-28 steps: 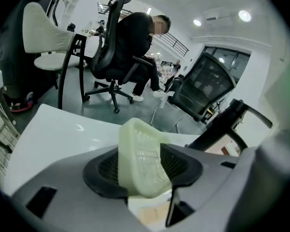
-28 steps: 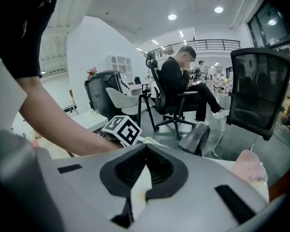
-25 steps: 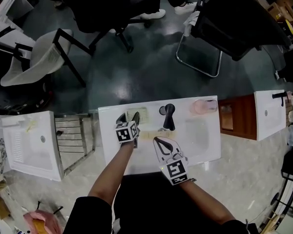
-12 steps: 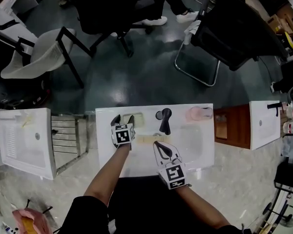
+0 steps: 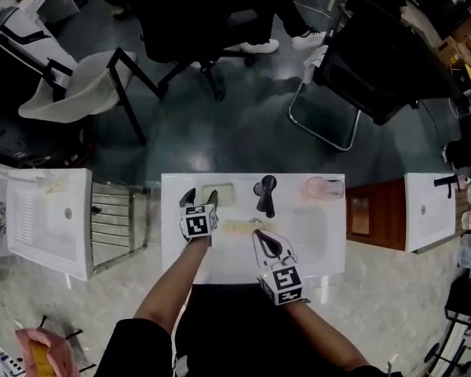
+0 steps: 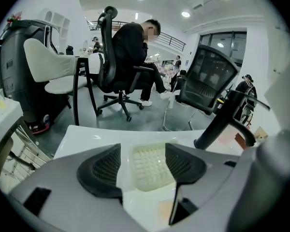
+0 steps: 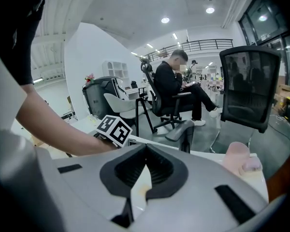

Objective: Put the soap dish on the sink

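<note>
White sink [image 5: 330, 267] is recorded at the middle of the head view, standing on pale flooring, with dark glossy floor beyond its far edge. Two black office chairs [image 5: 180, 22] [image 5: 377, 61] are noted on that dark floor, and a seated person [image 6: 130, 47] is seen in one of them. Further white sink units [image 5: 47, 218] are observed to the left and right.

The soap dish [image 5: 220, 192], pale yellow-green with a ribbed top, is found lying flat along the sink's far edge, towards the far left corner and left of the black faucet [image 5: 265, 195]. A pink object [image 5: 323, 187] is noted at the far right corner.

The left tool [image 5: 202, 197] is held over the far left part of the sink with its jaws wide apart. The soap dish is framed between the pads [image 6: 106, 166] but is not touched by them. The right tool [image 5: 259, 234] is held over the basin, near the faucet's base; its jaws are closed together and nothing is gripped.
</note>
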A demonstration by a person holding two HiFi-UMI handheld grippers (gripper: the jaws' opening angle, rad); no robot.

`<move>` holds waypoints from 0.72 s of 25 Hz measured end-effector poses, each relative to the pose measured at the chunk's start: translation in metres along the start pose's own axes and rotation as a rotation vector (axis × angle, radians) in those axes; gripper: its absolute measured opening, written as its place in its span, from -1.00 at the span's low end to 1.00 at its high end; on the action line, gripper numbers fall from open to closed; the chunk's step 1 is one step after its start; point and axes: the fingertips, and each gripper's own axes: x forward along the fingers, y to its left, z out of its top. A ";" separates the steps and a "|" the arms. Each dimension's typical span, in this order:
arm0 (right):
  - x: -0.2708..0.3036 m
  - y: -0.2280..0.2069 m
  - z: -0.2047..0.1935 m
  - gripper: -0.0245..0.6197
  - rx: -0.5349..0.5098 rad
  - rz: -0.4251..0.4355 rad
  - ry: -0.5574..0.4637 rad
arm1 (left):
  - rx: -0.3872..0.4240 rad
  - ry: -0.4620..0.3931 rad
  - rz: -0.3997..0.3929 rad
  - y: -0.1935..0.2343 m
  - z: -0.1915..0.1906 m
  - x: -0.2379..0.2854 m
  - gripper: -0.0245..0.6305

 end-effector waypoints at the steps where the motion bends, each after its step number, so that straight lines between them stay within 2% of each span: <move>1: -0.004 -0.002 0.001 -0.93 0.003 0.000 -0.009 | -0.001 -0.012 0.004 -0.001 0.001 -0.007 -0.11; 5: -0.017 -0.010 -0.004 -0.93 0.031 0.016 -0.041 | 0.003 -0.058 0.030 -0.007 0.002 -0.037 -0.11; 11: -0.028 -0.033 -0.035 -0.93 0.081 0.020 -0.044 | 0.024 -0.122 0.042 -0.029 -0.009 -0.088 -0.11; 15: -0.027 -0.046 -0.068 -0.93 0.096 0.013 -0.005 | 0.003 -0.111 0.040 -0.040 -0.030 -0.118 -0.11; 18: -0.033 -0.051 -0.076 -0.93 0.111 -0.005 -0.009 | 0.025 -0.121 0.047 -0.045 -0.038 -0.141 -0.11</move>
